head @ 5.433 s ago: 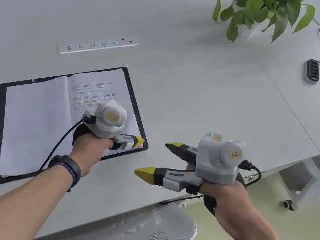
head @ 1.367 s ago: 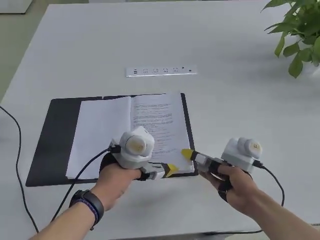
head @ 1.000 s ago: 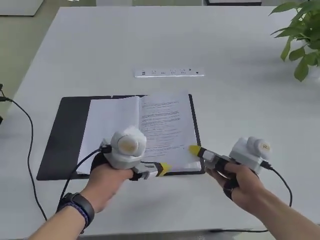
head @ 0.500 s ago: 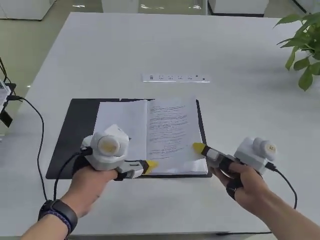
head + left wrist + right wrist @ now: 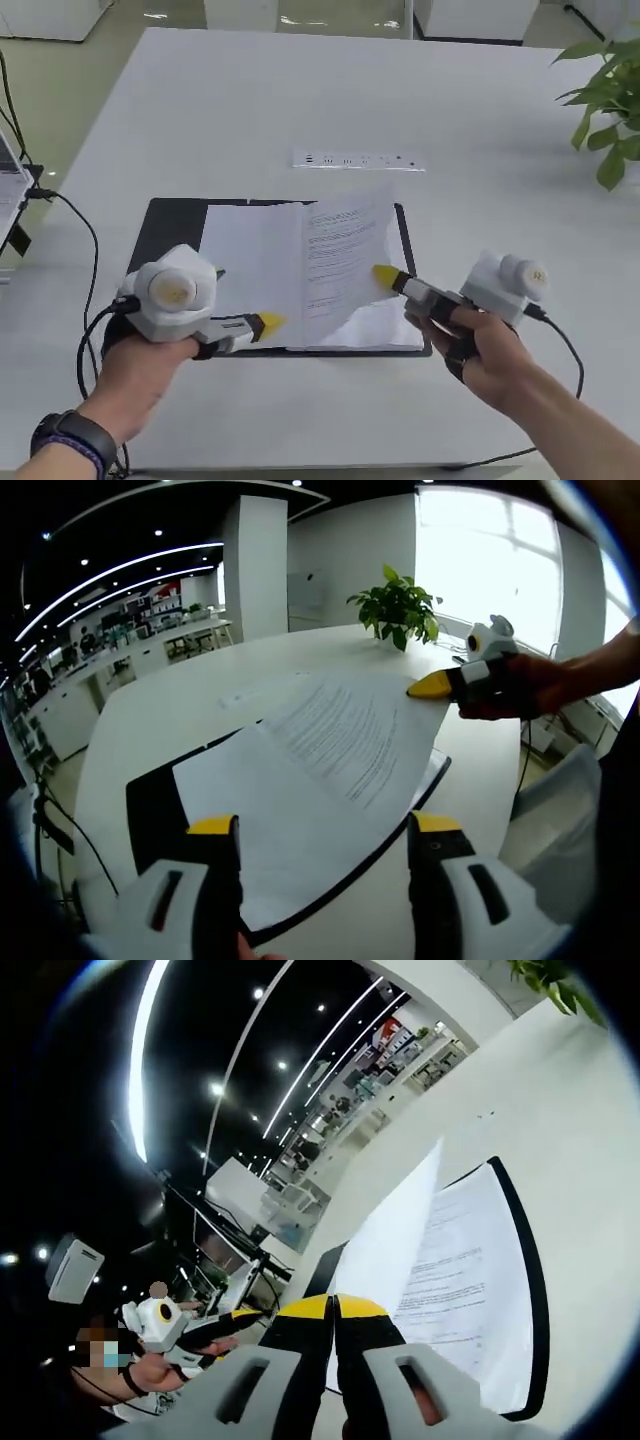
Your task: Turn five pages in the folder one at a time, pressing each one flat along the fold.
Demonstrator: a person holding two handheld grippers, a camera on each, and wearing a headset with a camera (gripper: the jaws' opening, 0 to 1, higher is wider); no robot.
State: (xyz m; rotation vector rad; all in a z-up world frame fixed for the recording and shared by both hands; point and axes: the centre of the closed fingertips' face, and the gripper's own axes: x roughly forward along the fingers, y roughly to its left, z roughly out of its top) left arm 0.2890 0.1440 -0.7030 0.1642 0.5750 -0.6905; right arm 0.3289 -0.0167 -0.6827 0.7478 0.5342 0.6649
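Right claw (image 5: 385, 275) clenched on a page (image 5: 345, 245) of the open folder (image 5: 170, 225).
Left claw (image 5: 262, 322) gapes wide and empty at the folder's 7 o'clock edge. The printed white sheet curls up from its 4 o'clock corner over the page beneath. The black folder lies flat mid-desk (image 5: 300, 80), with a power strip (image 5: 358, 160) beyond at 12 o'clock.

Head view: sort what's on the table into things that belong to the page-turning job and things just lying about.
Belongs to the job:
folder, lying open
lifted page, pinched at its edge by the right gripper
left gripper, open, at the folder's near edge

Just lying about:
power strip, beyond the folder
potted plant, far right
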